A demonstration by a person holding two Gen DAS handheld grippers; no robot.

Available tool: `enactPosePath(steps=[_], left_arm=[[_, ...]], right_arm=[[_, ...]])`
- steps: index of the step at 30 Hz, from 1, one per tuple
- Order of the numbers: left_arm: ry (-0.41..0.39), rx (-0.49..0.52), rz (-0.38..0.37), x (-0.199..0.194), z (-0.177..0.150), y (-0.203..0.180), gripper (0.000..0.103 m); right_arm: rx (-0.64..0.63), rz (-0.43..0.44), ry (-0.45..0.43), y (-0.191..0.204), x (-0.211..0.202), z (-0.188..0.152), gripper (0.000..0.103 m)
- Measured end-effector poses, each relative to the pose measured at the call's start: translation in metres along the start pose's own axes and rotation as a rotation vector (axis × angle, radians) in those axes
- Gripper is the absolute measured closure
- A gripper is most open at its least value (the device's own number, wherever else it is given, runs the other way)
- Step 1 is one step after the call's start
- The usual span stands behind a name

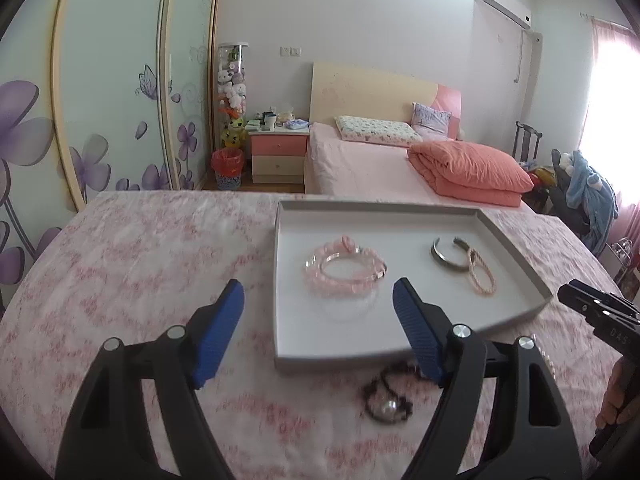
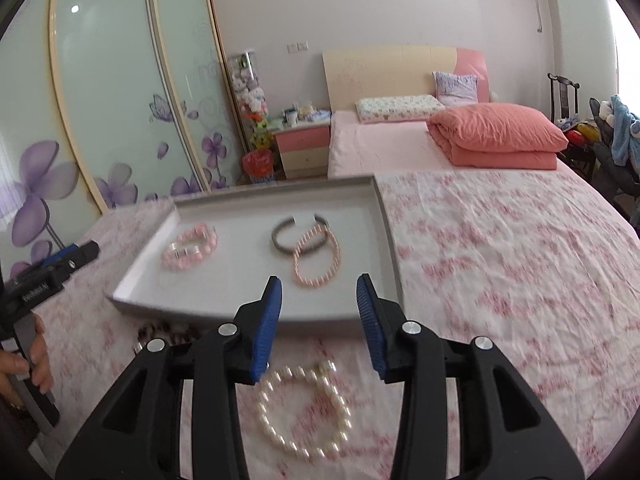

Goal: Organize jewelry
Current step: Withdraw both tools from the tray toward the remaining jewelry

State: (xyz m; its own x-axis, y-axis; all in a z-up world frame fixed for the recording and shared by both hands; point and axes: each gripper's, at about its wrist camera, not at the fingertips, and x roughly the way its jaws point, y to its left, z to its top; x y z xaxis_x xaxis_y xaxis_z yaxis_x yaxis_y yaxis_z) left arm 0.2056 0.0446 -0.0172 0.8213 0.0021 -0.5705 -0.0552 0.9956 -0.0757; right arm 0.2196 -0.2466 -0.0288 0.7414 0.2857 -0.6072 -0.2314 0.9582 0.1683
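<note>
A grey tray (image 1: 400, 206) (image 2: 276, 188) lies on the pink flowered cloth. In it are a pink bead bracelet (image 1: 344, 268) (image 2: 190, 248), a silver cuff bangle (image 1: 448, 258) (image 2: 280, 236) and a pink twisted cord bracelet (image 1: 482, 276) (image 2: 318, 258). My left gripper (image 1: 317, 283) stands open over the tray's near left corner, empty. Below it on the cloth lies a dark bead bracelet with a pearl (image 1: 386, 398). My right gripper (image 2: 319, 279) is open and empty above the tray's near edge. A white pearl bracelet (image 2: 304, 408) lies on the cloth beneath it.
The cloth (image 2: 500, 264) spreads wide to the right of the tray. Behind are a bed with a folded orange quilt (image 1: 472, 172), a pink nightstand (image 1: 278, 152), a red bin (image 1: 227, 168), floral wardrobe doors (image 1: 112, 112) and a cluttered chair (image 1: 584, 192). A hand (image 2: 38, 360) holds the left gripper's handle.
</note>
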Motion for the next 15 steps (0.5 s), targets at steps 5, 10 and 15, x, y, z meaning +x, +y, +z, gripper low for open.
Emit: enactPosePath(steps=[5, 10, 15], left_arm=[[0.027, 0.014, -0.015, -0.013, -0.024, 0.001, 0.026], [0.062, 0.040, -0.018, -0.014, -0.041, -0.002, 0.026], [0.084, 0.060, -0.036, -0.013, -0.050, -0.006, 0.025]], right_arm=[[-0.019, -0.001, 0.108, -0.001, 0.004, -0.031, 0.066], [-0.055, -0.045, 0.180, 0.002, 0.013, -0.046, 0.076], [-0.074, -0.071, 0.218, 0.002, 0.016, -0.052, 0.090]])
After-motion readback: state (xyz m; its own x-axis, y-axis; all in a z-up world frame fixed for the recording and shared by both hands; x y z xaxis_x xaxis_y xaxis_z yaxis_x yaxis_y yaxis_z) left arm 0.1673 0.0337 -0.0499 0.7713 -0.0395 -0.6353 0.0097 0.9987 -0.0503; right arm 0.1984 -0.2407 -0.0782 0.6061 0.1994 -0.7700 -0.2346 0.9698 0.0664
